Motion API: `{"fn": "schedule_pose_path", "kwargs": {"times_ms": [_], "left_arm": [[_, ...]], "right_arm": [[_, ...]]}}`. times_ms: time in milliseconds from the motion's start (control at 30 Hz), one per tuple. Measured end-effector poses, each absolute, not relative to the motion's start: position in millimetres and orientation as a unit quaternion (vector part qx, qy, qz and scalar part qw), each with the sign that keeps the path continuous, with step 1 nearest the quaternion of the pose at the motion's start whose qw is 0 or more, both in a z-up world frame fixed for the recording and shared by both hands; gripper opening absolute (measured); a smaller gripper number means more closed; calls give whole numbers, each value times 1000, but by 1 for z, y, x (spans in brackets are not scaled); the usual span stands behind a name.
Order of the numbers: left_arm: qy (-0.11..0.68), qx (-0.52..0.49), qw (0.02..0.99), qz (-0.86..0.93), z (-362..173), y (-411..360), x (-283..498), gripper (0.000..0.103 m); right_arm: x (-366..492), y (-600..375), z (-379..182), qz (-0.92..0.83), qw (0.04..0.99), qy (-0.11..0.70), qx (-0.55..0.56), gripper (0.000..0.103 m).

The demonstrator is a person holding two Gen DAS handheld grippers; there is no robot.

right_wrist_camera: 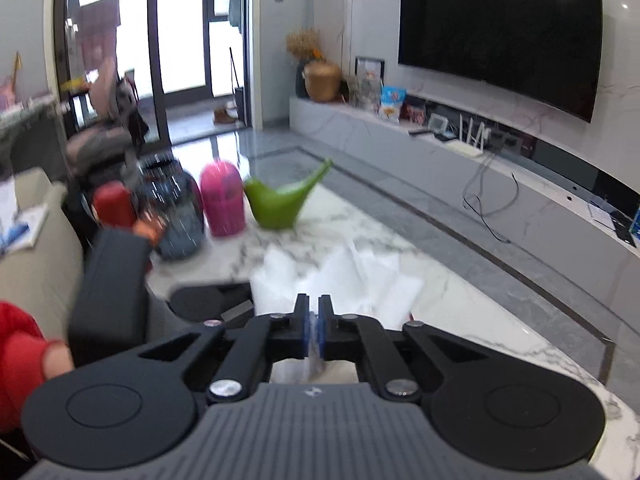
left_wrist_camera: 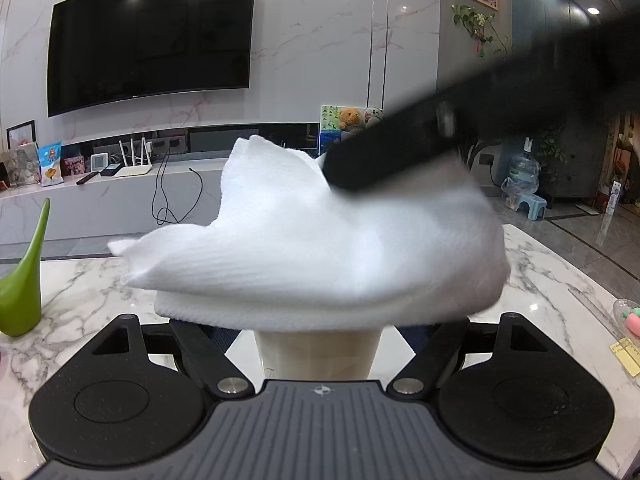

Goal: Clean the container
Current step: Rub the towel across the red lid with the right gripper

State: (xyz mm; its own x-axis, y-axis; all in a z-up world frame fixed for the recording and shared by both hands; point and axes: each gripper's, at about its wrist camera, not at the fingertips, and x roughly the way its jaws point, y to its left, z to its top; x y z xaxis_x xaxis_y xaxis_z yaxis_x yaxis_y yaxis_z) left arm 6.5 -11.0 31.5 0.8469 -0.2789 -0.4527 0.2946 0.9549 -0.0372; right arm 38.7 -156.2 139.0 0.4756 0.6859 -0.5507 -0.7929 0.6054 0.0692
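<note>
- Far left in the left wrist view, a green bird-shaped watering can (left_wrist_camera: 20,300) stands on the white marble table (left_wrist_camera: 88,292).
- In the middle of that view, the left gripper (left_wrist_camera: 318,330) holds a pale, translucent container (left_wrist_camera: 318,354) upright between its fingers, which are partly apart and set against the container's sides; their tips are hidden under a cloth.
- A white cloth (left_wrist_camera: 304,252) is draped over the top of the container, covering its rim and spreading wide to both sides.
- From the upper right, a blurred black arm of the right gripper (left_wrist_camera: 420,148) reaches down onto the cloth.
- At the left edge of the right wrist view, a red sleeve (right_wrist_camera: 16,356) and part of a hand show behind the left gripper's black body (right_wrist_camera: 112,296).
- Further back on the table stand a red item (right_wrist_camera: 114,204), a dark vase (right_wrist_camera: 172,212), a pink container (right_wrist_camera: 222,200) and the green watering can (right_wrist_camera: 280,204).
- In the centre, the right gripper (right_wrist_camera: 314,328) has its fingers together, pinching the white cloth (right_wrist_camera: 340,280) between the blue pads.
- On the right, a large dark television (right_wrist_camera: 500,36) hangs on the marble wall.
</note>
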Motion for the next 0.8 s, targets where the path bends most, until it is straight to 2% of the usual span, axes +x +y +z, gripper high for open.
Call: {"fn": "schedule_pose_path", "kwargs": {"times_ms": [167, 567, 800], "left_arm": [[233, 17, 961, -149, 33, -13, 6, 78], [233, 17, 961, -149, 36, -15, 6, 78], [232, 18, 961, -150, 35, -14, 5, 78]], "right_arm": [[43, -157, 146, 397, 879, 252, -79, 5], [70, -168, 112, 314, 896, 311, -46, 5], [66, -165, 112, 314, 897, 306, -57, 9]]}}
